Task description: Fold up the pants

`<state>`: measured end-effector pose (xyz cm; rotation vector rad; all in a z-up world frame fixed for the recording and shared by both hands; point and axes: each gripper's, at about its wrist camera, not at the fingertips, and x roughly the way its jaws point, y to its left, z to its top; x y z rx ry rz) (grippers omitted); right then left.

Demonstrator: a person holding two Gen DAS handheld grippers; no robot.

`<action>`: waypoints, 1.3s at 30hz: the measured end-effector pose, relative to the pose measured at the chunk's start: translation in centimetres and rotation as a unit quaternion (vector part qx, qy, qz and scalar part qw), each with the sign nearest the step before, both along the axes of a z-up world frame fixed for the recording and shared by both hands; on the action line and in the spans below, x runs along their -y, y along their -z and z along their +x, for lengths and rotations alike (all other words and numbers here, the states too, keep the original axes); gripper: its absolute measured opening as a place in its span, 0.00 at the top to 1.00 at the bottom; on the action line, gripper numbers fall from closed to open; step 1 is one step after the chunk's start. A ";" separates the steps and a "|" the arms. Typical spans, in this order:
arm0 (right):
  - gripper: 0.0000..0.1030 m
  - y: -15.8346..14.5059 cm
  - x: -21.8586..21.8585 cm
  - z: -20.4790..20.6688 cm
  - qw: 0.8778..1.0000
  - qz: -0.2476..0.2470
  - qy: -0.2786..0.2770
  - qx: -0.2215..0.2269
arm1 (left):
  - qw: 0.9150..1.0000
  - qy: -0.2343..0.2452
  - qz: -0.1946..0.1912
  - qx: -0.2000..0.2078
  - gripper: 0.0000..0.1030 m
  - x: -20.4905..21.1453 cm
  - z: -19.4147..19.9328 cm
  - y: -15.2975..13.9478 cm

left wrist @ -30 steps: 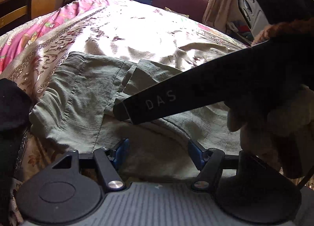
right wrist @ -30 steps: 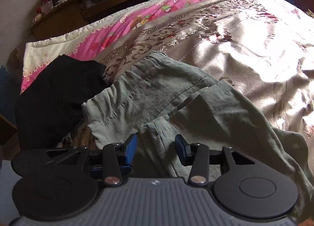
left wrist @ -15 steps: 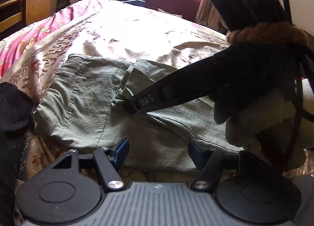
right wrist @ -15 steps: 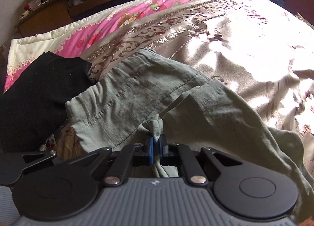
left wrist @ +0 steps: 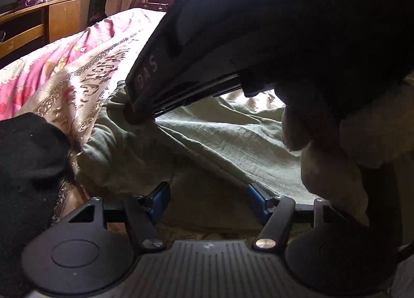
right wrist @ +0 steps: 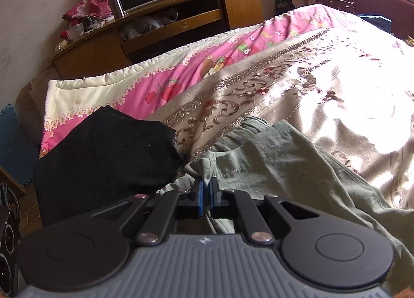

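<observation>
A: What's laid out here?

B: A bed under a shiny beige bedspread with a floral pattern (right wrist: pixel 297 96). Crumpled grey-green cotton pants (right wrist: pixel 297 168) lie at its near edge, just beside a black knitted garment (right wrist: pixel 103 153).

A: And the two tools?

B: The right hand-held gripper (right wrist: pixel 206 193) is clamped tight on a pinch of the pants' edge, which shows in the left wrist view as a raised fold (left wrist: pixel 145 122). The left hand-held gripper (left wrist: pixel 208 201) hangs with its jaws wide, holding nothing, over the loose cloth (left wrist: pixel 233 148).

A: What could go wrong?

B: I'd judge the pinch is small. If the right side pulls hard while the rest drags on the bedspread, the fabric may slip free. A single-corner lift could also bunch the legs, or catch the black garment alongside and spoil the fold.
</observation>
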<state>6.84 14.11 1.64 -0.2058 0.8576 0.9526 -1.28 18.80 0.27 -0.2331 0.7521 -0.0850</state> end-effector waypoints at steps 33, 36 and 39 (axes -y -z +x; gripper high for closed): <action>0.64 2.1 23.2 4.6 0.973 -0.064 0.219 0.022 | 0.996 0.038 0.078 0.022 0.22 1.0 3.8 0.1; 0.65 4.6 26.1 5.2 0.961 -0.067 0.267 -0.002 | 0.996 0.036 0.080 0.006 0.22 0.3 4.1 1.8; 0.65 4.2 29.3 4.7 0.949 0.005 0.314 -0.031 | 0.993 0.044 0.113 -0.003 0.21 1.0 3.5 1.4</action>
